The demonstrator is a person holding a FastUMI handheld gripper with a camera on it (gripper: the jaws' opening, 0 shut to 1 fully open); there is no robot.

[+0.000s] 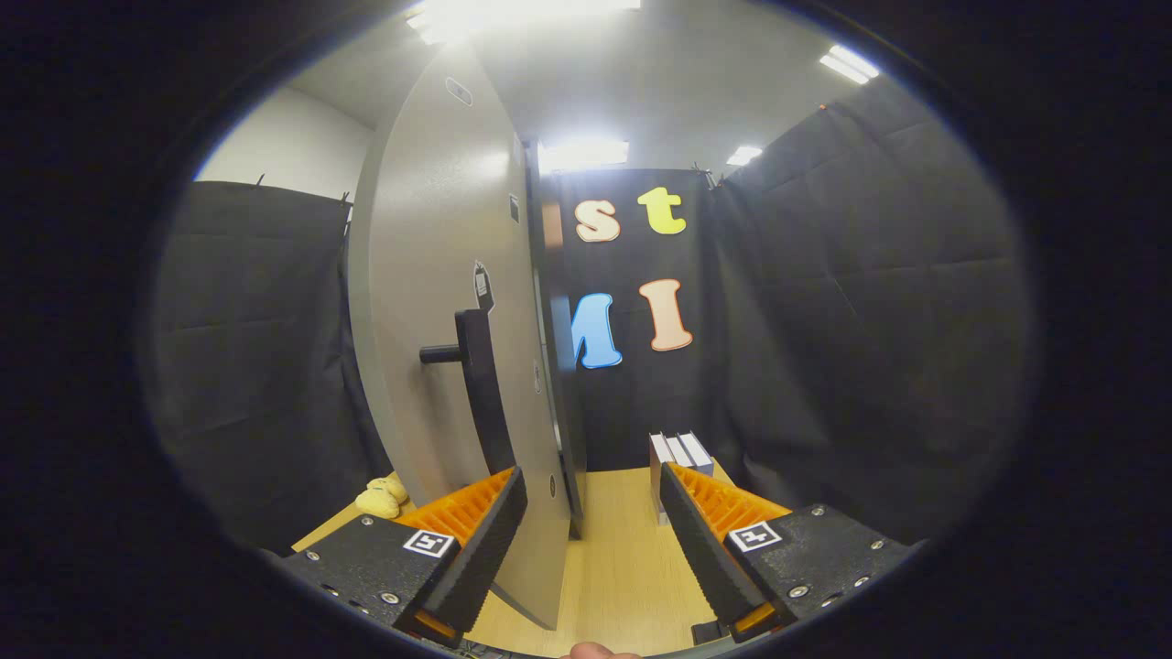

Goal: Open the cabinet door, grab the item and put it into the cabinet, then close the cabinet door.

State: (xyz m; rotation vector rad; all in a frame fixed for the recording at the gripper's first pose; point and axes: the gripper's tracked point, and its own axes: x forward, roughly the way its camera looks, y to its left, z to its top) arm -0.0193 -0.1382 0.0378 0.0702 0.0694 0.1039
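The grey cabinet door stands swung out, edge-on toward me, its free edge reaching down between my fingers. Its dark bar handle juts from the door's left face, just beyond my left finger. My gripper is open; the left finger lies against or very near the door's face, the right finger is apart from it. A yellow plush item lies on the wooden table left of the door, beyond the left finger. The cabinet body shows as a dark edge behind the door.
Several white flat boxes stand upright on the table just beyond my right finger. Black cloth walls close in at the left, back and right. A fingertip of the person's hand shows at the bottom between the fingers.
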